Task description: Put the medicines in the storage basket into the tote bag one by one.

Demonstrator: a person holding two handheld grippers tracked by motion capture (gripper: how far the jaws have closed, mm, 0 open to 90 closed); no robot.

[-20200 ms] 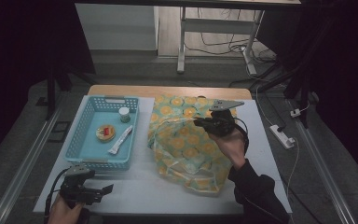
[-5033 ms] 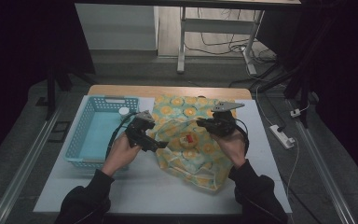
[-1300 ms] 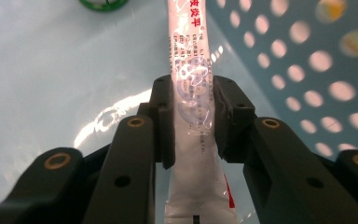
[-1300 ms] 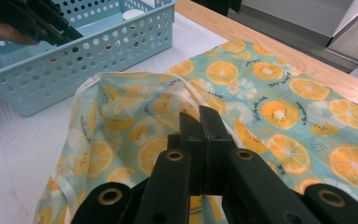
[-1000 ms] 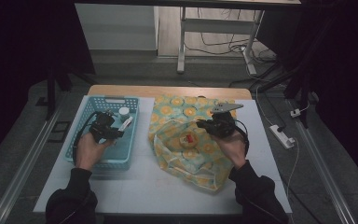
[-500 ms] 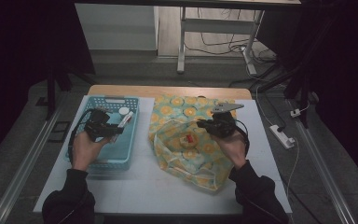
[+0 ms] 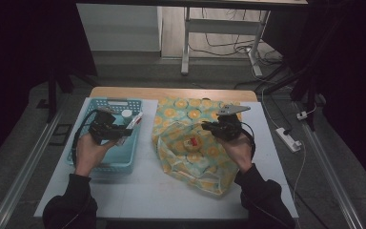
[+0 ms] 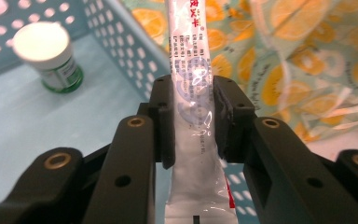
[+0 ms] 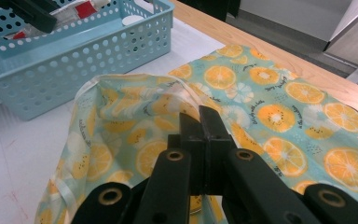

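Item: white sachet (image 8: pixel 193 116) | light, soft, slippery film; best pinched mid-length | left gripper (image 8: pixel 193 119) clamps it midway | right gripper (image 9: pixel 204 140) fully closed, pinching orange-print bag (image 9: pixel 279 107) rim

Between the left gripper's (image 8: pixel 193 121) matt black plastic pads, the sachet (image 8: pixel 193 93) is glossy, crinkled film. Beside it stands a perforated plastic basket (image 8: pixel 135 51). At the right gripper (image 9: pixel 200 140), the orange-print bag (image 9: pixel 270 107) looks like soft cloth.

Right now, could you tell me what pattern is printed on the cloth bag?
Orange slices on pale teal; the cloth bag shows it best in the right gripper view.
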